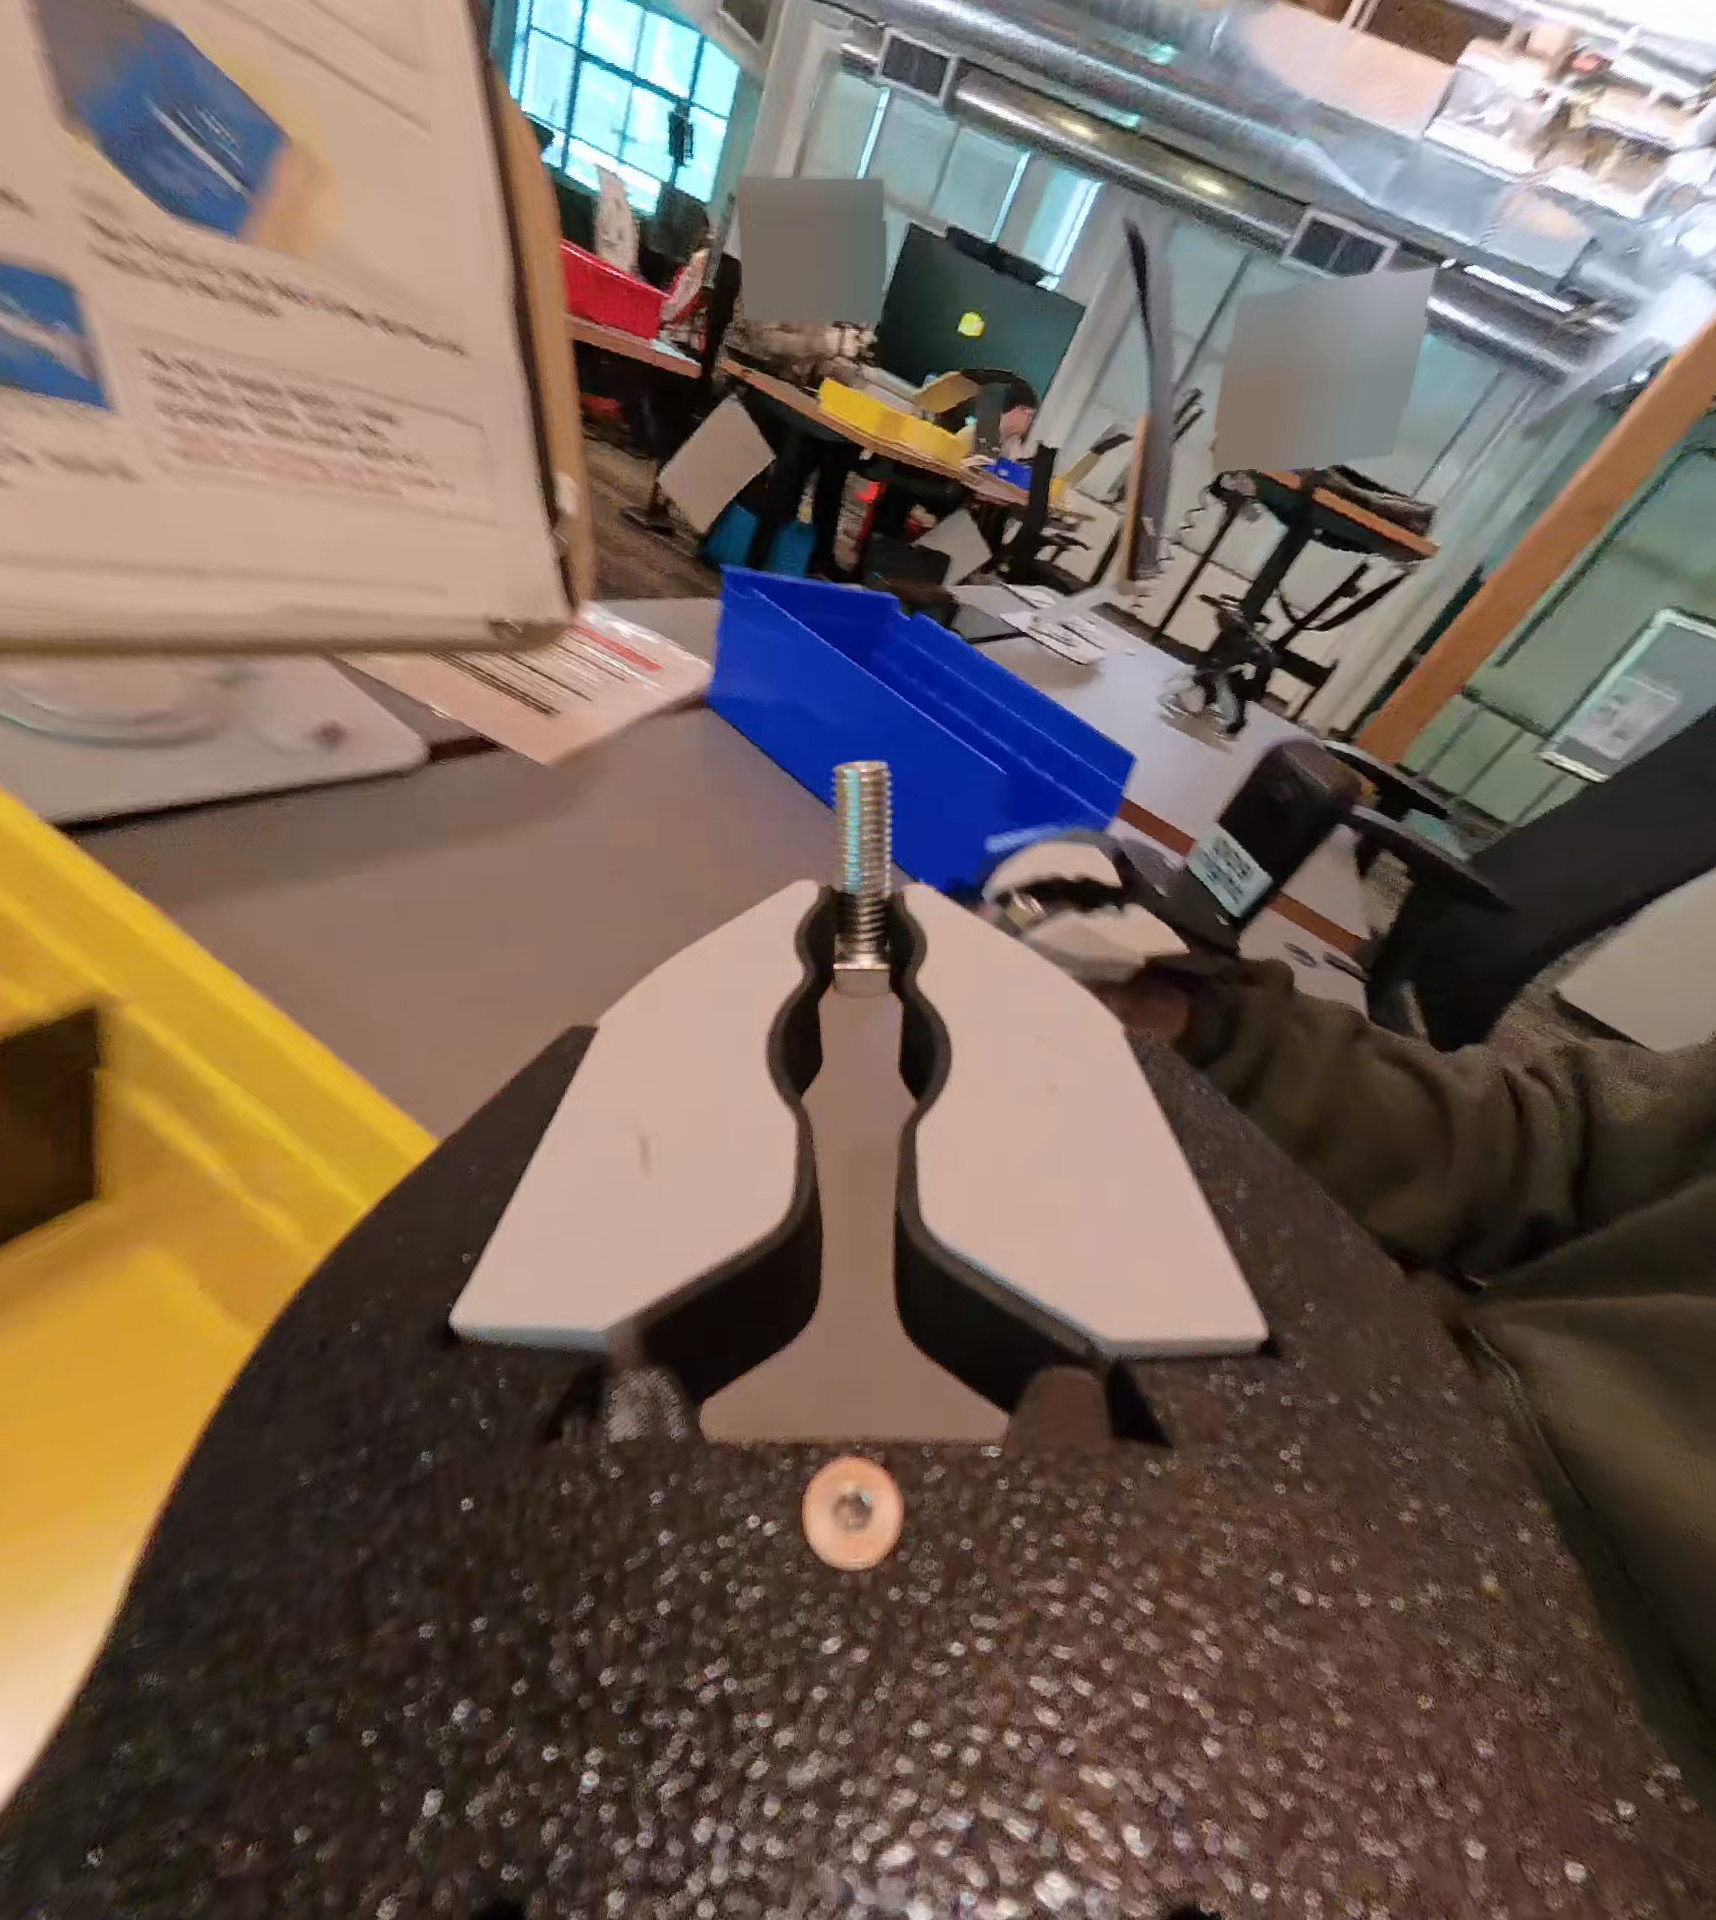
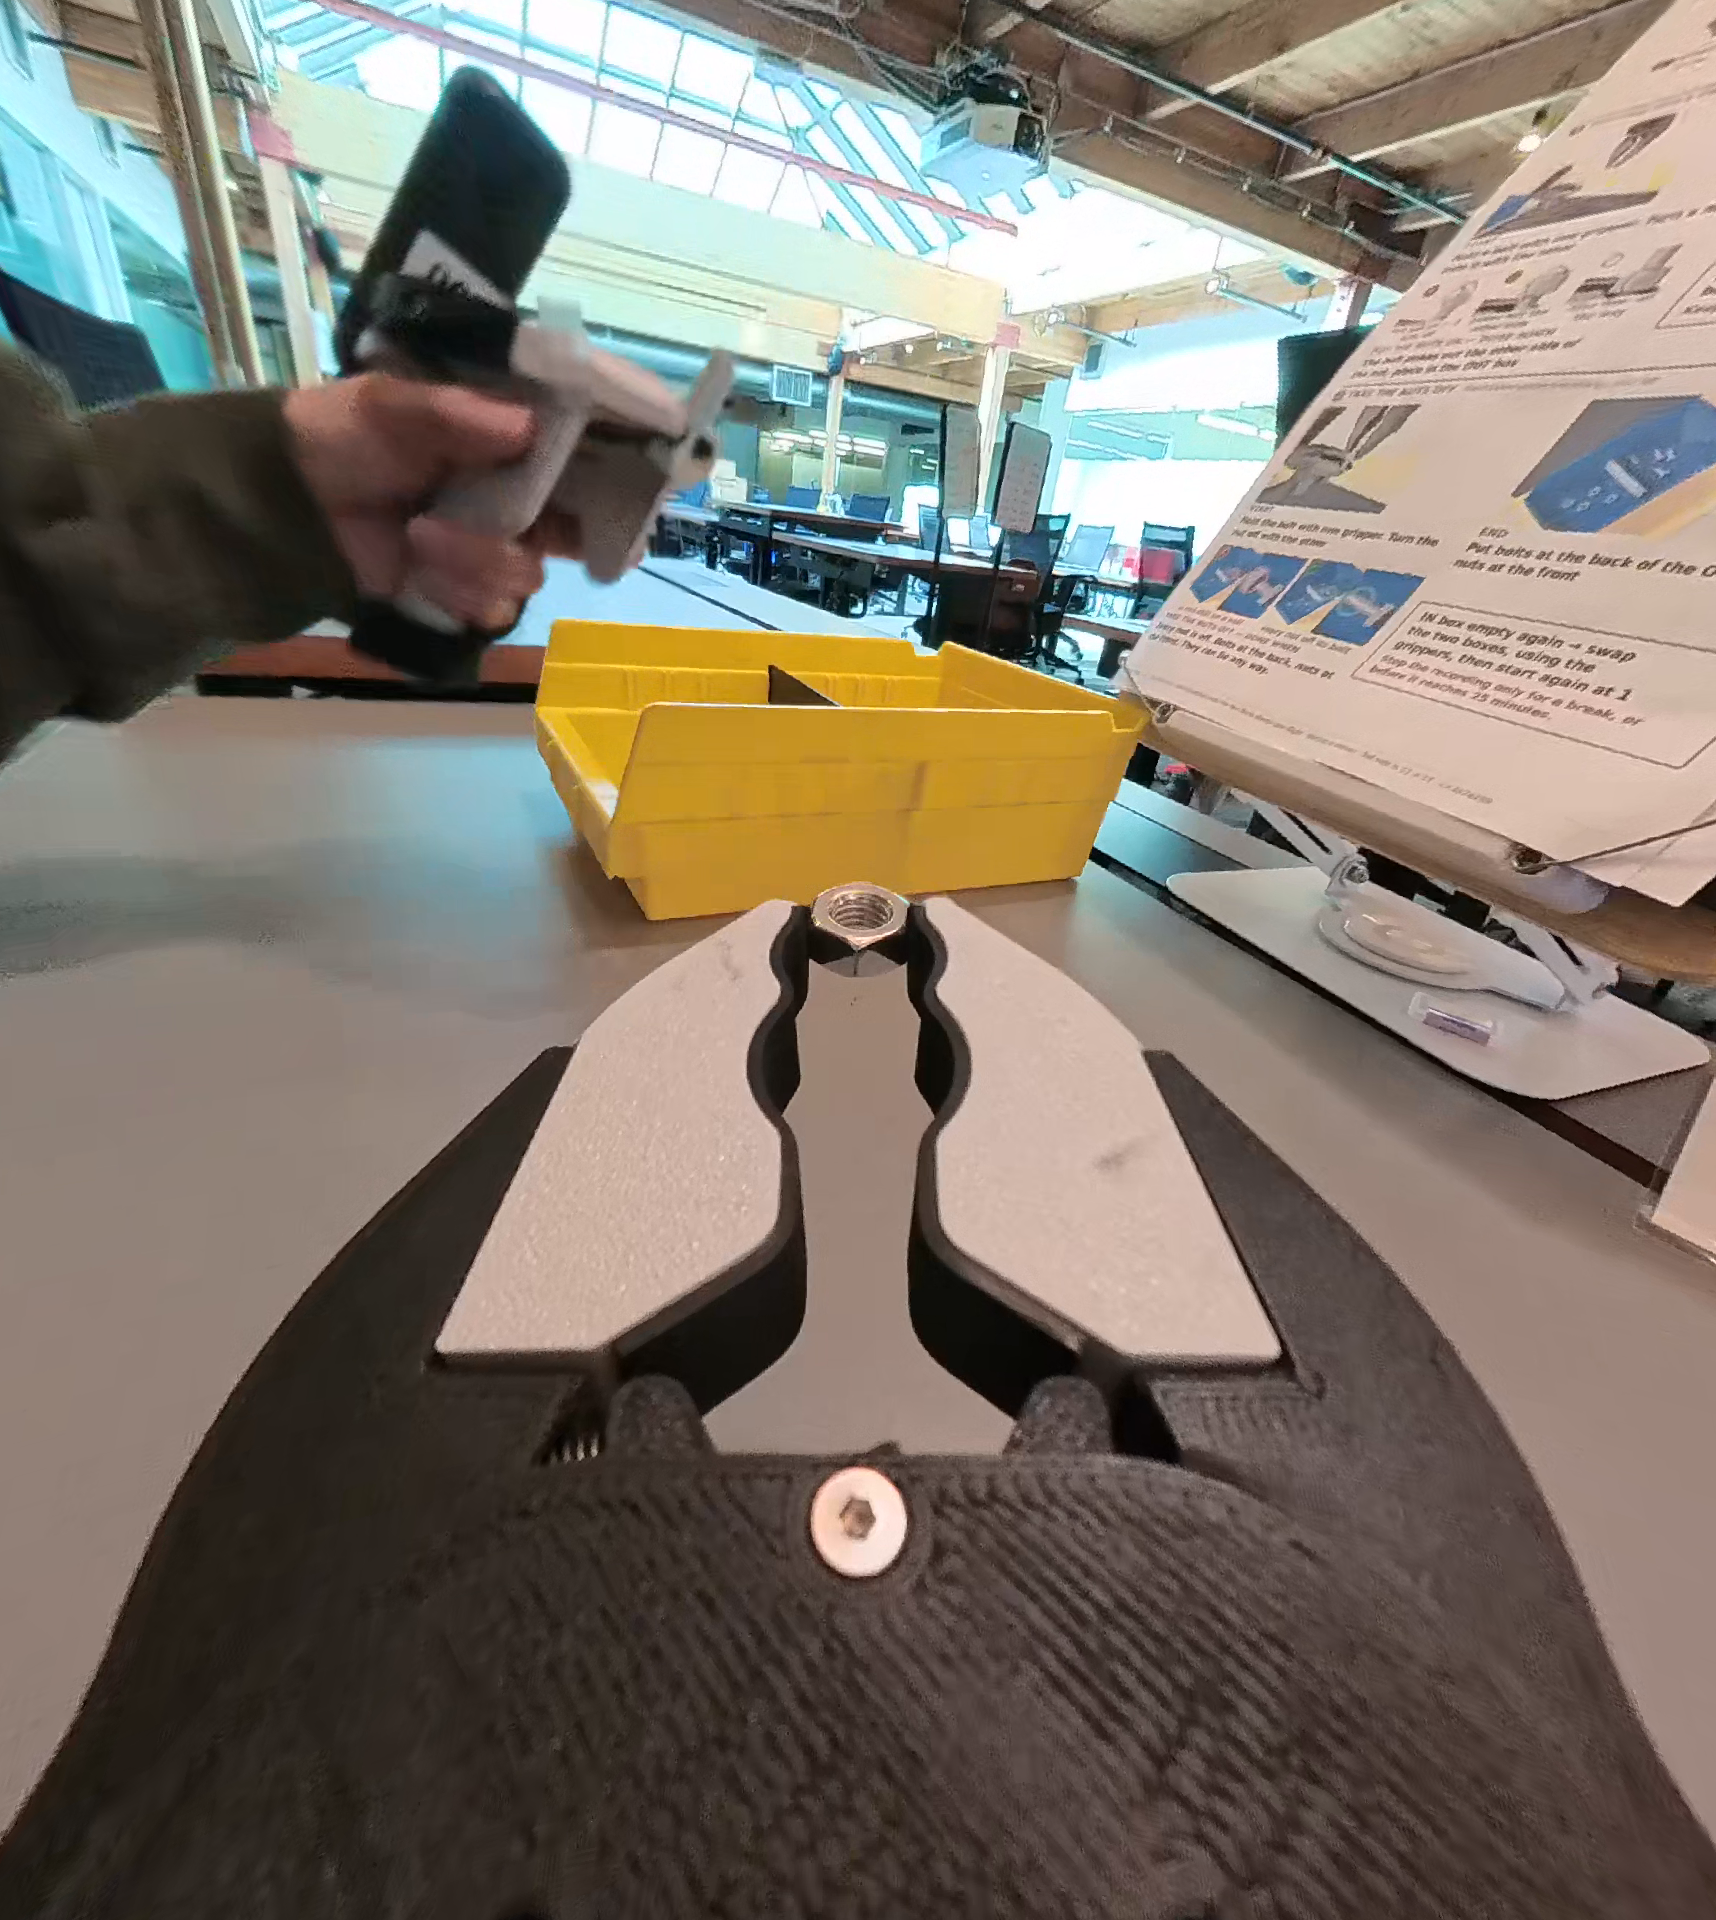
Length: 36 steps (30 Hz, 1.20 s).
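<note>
My left gripper (image 1: 860, 925) is shut on a silver bolt (image 1: 861, 831). It grips the bolt near its head, and the threaded shaft sticks out past the fingertips above the grey table (image 1: 521, 894). My right gripper (image 2: 859, 930) is shut on a silver hex nut (image 2: 858, 925), whose threaded hole faces the camera. The right gripper also shows in the left wrist view (image 1: 1072, 904), to the right of the bolt, held by a hand in an olive sleeve. The left gripper shows in the right wrist view (image 2: 698, 426), raised at the upper left and apart from the nut.
A yellow bin (image 2: 833, 769) stands on the table ahead of the right gripper and fills the left edge of the left wrist view (image 1: 54, 1143). A blue bin (image 1: 895, 707) lies beyond the bolt. An instruction sheet on a white stand (image 2: 1519, 416) is at the right. Left tips to right tips: about 20 cm.
</note>
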Motion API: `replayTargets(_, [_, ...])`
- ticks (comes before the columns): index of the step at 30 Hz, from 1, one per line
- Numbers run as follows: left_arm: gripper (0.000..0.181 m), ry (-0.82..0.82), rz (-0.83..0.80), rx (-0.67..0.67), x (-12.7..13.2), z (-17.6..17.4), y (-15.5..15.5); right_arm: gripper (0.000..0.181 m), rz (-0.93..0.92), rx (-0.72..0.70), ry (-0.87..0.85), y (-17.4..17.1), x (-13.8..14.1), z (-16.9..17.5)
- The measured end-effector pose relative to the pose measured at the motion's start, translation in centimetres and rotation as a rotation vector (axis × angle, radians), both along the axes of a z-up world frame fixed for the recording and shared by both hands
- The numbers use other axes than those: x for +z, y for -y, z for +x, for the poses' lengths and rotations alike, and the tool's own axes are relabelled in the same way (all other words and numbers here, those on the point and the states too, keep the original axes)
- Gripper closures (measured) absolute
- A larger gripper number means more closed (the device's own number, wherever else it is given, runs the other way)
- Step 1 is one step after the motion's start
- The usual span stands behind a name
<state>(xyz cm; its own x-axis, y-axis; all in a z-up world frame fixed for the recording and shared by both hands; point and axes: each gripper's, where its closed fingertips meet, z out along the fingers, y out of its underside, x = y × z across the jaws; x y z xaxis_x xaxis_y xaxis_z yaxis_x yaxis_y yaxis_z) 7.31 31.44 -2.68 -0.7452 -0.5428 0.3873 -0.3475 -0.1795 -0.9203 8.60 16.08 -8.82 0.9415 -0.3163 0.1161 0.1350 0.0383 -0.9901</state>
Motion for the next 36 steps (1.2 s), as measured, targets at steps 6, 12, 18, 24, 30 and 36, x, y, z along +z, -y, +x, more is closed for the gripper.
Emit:
replayTargets(6, [0.172,0.015,-0.019,-0.097,-4.6,-6.2,5.7,0.163,-0.042,-0.023,0.035,0.8,0.7,-2.8])
replayTargets(12, [0.172,0.123,0.03,-0.19,-4.8,-10.7,9.5,0.163,-0.219,0.0,-0.056,1.5,-0.6,-8.8])
replayTargets(18, [0.172,0.357,-0.004,-0.28,-1.7,-15.4,11.9,0.163,-0.319,0.087,-0.034,2.3,2.3,-16.2])
replayTargets(24, [0.172,0.42,0.055,-0.386,-2.6,-17.8,15.4,0.163,-0.409,0.102,0.086,3.5,5.7,-20.7])
replayTargets(30, [0.172,0.357,0.096,-0.476,-5.6,-17.6,19.3,0.163,-0.588,0.125,0.125,4.9,4.6,-19.8])
replayTargets(36, [0.172,0.366,-0.045,-0.435,-5.5,-17.1,20.1,0.163,-0.313,0.303,0.047,3.5,7.0,-18.9])
